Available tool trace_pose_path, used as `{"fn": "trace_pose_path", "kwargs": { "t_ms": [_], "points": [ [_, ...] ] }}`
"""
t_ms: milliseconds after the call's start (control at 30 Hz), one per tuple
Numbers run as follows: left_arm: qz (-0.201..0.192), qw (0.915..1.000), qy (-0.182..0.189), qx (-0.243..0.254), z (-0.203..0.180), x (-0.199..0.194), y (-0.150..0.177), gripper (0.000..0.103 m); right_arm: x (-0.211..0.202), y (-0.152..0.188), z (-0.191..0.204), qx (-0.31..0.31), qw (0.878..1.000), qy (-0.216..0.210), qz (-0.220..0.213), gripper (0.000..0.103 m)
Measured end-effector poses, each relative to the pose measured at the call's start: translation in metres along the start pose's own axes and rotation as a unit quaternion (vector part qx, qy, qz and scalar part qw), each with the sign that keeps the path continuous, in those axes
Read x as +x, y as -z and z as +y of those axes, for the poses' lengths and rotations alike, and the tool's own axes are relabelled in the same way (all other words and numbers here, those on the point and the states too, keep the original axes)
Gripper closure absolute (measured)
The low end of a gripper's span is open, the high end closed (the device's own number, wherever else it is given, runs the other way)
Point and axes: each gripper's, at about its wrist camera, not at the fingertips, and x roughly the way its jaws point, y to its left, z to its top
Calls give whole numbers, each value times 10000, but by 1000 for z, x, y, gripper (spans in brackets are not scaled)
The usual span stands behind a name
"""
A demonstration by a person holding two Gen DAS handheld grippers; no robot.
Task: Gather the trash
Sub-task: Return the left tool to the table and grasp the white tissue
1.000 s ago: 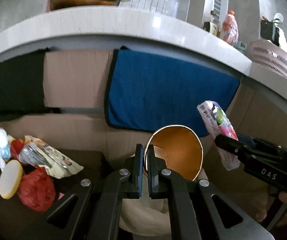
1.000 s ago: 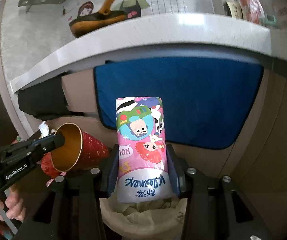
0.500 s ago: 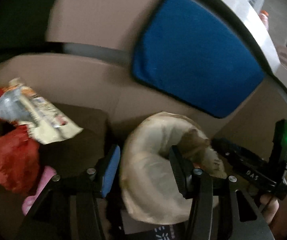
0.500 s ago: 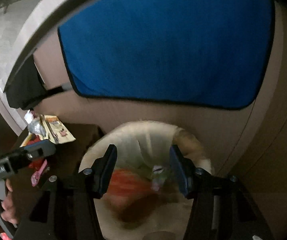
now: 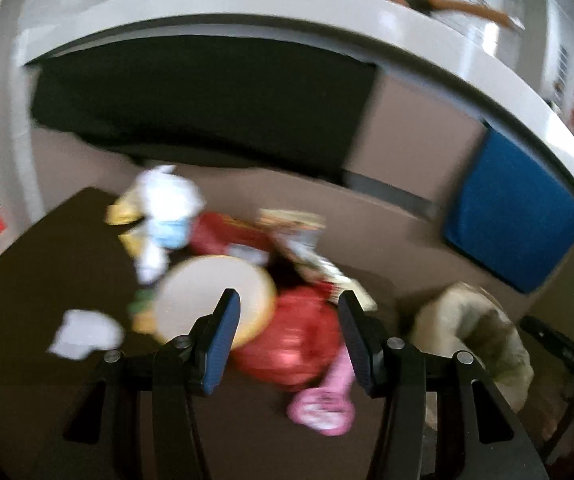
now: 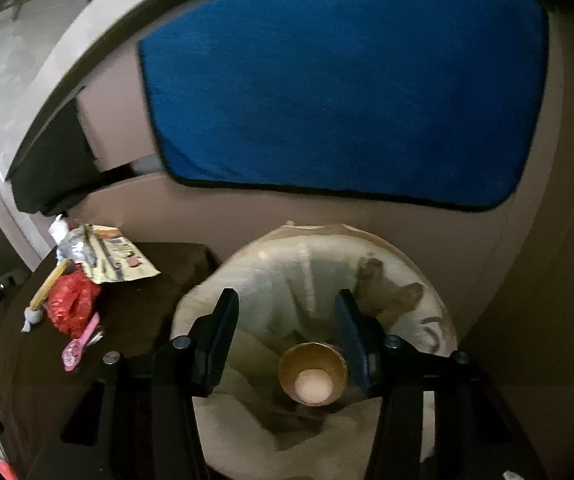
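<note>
Two views, each looking forward along your tongs.

Left wrist view: your left tongs (image 5: 289, 336) stand wide apart and hold nothing. They hang over the dark table (image 5: 39, 288), above a blurred heap of trash. Taking the round cream lid (image 5: 215, 300) as landmark: the lid lies partly behind the left finger; a crumpled red wrapper (image 5: 299, 340) lies just to its right, between the two fingers; a pink piece (image 5: 327, 404) lies below that wrapper; a white scrap of paper (image 5: 83, 334) lies to the lid's left; white and pale-blue crumpled paper (image 5: 167, 208) lies beyond it; a printed snack packet (image 5: 307, 248) lies beyond and to its right. The lined bin (image 5: 475, 344) stands well to the lid's right, off the table's edge. Motion blur hides finer detail.

Right wrist view: your right tongs (image 6: 287, 336) are likewise spread wide and empty, poised over the mouth of the lined bin (image 6: 427, 312). A gold-lined paper cup (image 6: 313, 372) lies inside the bin, mouth toward the camera, just beside the right finger. To the bin's left, on the table (image 6: 147, 292), lie the snack packet (image 6: 115, 256), the red wrapper (image 6: 73, 300) and the pink piece (image 6: 81, 340). A blue cloth (image 6: 347, 80) hangs on the cabinet front beyond the bin.
</note>
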Motion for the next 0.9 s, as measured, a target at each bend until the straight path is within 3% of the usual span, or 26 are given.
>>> {"fn": "trace_pose_path", "kwargs": {
  "t_ms": [300, 467, 567, 767, 833, 900],
  "points": [
    [68, 9934, -563, -998, 110, -14, 12, 51, 3, 5, 63, -424, 9982, -431, 59, 56],
    [326, 9869, -535, -1484, 160, -4, 22, 51, 8, 17, 93, -590, 9957, -696, 162, 56],
    [330, 9887, -579, -1341, 171, 2, 26, 51, 9, 25, 108, -720, 9945, -733, 205, 56],
    [678, 9960, -548, -169, 158, 28, 23, 51, 18, 43, 129, -870, 9911, -898, 460, 56],
    [745, 9953, -567, -233, 169, 37, 17, 51, 21, 50, 133, -873, 9895, -989, 586, 56],
    [837, 9930, -438, -703, 185, 44, 13, 51, 23, 56, 136, -868, 9882, -1046, 706, 56]
  ]
}}
